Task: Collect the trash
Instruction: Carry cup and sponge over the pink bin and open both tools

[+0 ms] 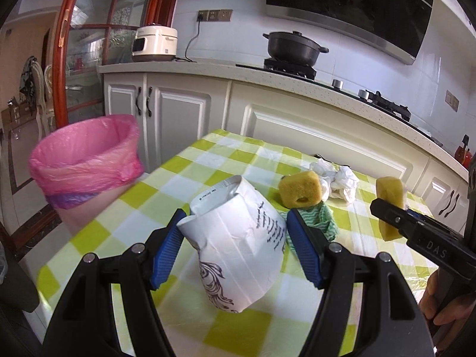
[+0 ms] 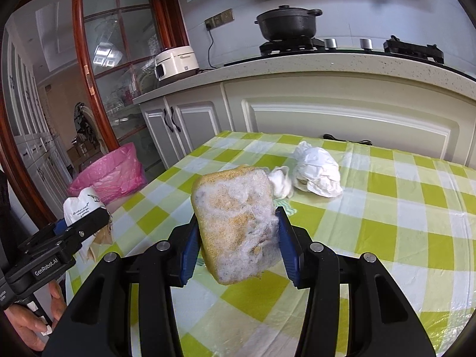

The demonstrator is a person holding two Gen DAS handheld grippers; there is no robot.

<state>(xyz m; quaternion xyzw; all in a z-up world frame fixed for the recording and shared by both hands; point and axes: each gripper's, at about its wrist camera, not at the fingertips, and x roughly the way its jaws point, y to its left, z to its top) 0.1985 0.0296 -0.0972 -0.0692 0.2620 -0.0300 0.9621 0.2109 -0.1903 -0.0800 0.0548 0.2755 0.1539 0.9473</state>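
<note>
The left gripper (image 1: 235, 235) clenches a crumpled white paper bag (image 1: 238, 247); the right gripper (image 2: 238, 241) grasps a worn yellow sponge (image 2: 238, 226) above a checked table (image 2: 401, 208).

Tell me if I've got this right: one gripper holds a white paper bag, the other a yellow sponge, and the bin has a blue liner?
Not quite: the bin liner is pink, as the left wrist view shows. The left gripper does hold the white paper bag, the right gripper the yellow sponge.
</note>
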